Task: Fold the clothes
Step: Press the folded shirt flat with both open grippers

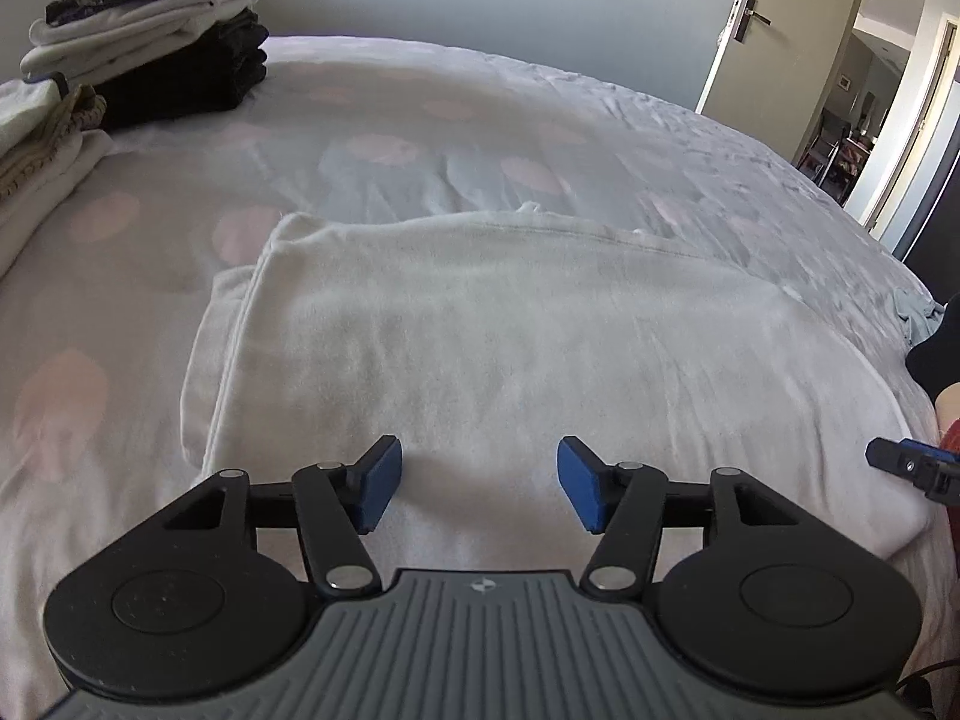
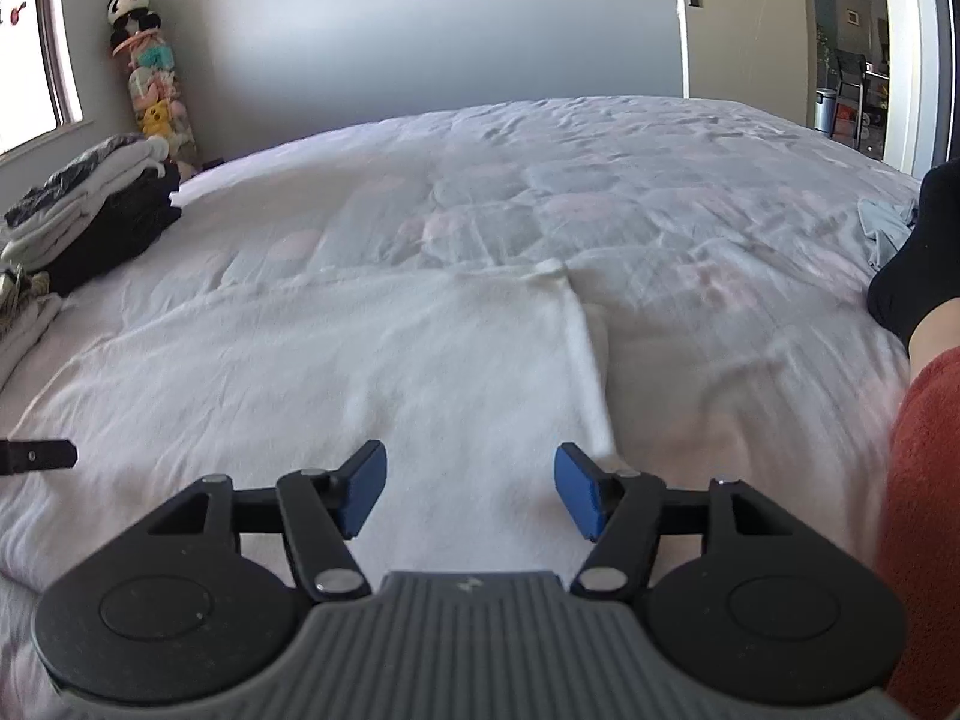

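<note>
Left wrist view first: the left hand-held gripper point(image 1: 480, 489) hangs over the near edge of a white fleecy garment point(image 1: 480, 330), blue pads spread apart with nothing between them, only fabric below. The garment lies flat on the bed point(image 1: 90, 276), already doubled over, with a layered edge showing on its left side. Far beyond the garment's left corner sits a stack of folded clothes point(image 1: 150, 36), pale pieces over black ones. Off the garment's right edge, the tip of the right hand-held gripper point(image 1: 912, 468) pokes in.

Over to the right wrist view: the right hand-held gripper point(image 2: 471, 495) is likewise open and empty, poised above the garment's point(image 2: 360, 372) near right portion, just inside its right-hand edge point(image 2: 591, 372). Right of the garment, a person's red sleeve point(image 2: 924, 510) and a black sock point(image 2: 906, 252). The same stack point(image 2: 90, 216) sits well off beyond the garment's left side, and the door point(image 2: 744, 18) stands far behind it.

Handling call: this looks soft, light and floppy, likely to sag and drape the moment it's lifted. My pick is to pinch both near corners, catching every layer, so the fold carries over evenly.
</note>
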`<act>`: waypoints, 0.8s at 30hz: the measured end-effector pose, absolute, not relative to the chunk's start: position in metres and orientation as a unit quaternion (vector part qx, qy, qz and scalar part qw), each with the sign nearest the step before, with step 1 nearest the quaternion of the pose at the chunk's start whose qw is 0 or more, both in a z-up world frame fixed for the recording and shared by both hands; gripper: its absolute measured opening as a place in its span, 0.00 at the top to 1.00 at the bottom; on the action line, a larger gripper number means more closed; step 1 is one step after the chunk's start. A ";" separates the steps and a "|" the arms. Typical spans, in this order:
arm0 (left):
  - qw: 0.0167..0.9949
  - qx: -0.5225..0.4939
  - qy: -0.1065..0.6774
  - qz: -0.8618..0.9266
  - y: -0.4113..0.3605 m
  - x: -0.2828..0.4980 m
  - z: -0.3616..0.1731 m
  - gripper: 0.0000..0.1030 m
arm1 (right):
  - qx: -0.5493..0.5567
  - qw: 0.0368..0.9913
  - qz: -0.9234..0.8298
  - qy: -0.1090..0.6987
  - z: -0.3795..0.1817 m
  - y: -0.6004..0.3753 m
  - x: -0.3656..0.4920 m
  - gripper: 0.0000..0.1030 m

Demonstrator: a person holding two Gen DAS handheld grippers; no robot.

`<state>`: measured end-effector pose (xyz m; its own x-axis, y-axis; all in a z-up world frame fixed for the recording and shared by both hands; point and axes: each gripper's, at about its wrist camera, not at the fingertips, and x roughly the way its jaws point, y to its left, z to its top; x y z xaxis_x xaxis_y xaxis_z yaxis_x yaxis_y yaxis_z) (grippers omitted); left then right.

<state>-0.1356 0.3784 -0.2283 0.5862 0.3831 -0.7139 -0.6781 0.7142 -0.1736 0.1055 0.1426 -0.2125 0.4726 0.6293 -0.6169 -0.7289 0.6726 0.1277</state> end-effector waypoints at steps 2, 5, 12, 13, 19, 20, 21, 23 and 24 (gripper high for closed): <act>0.864 -0.210 0.336 0.310 0.376 -0.134 -0.232 0.33 | -0.095 0.848 0.393 0.341 -0.222 0.144 0.104 0.35; 0.867 -0.209 0.336 0.302 0.375 -0.132 -0.237 0.20 | -0.115 0.841 0.392 0.354 -0.236 0.147 0.102 0.28; 0.871 -0.199 0.339 0.294 0.369 -0.126 -0.243 0.04 | -0.145 0.839 0.400 0.338 -0.245 0.155 0.094 0.13; 0.871 -0.198 0.338 0.296 0.369 -0.126 -0.244 0.03 | -0.144 0.839 0.402 0.338 -0.245 0.154 0.094 0.12; 0.876 -0.189 0.342 0.282 0.364 -0.122 -0.246 0.00 | -0.142 0.844 0.396 0.334 -0.247 0.156 0.090 0.08; 0.876 -0.185 0.343 0.283 0.363 -0.122 -0.246 0.00 | -0.141 0.844 0.394 0.334 -0.247 0.156 0.089 0.08; 0.877 -0.184 0.343 0.284 0.363 -0.122 -0.246 0.00 | -0.140 0.844 0.394 0.336 -0.247 0.156 0.089 0.07; 0.877 -0.189 0.336 0.286 0.363 -0.124 -0.247 0.00 | -0.139 0.842 0.394 0.341 -0.247 0.156 0.090 0.06; 0.878 -0.196 0.330 0.287 0.364 -0.125 -0.247 0.00 | -0.137 0.841 0.394 0.344 -0.246 0.156 0.091 0.05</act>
<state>-0.1250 0.3638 -0.2465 0.6173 0.3740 -0.6922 -0.6327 0.7588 -0.1543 0.0912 0.1561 -0.2464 0.4527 0.5688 -0.6866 -0.7575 0.6516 0.0404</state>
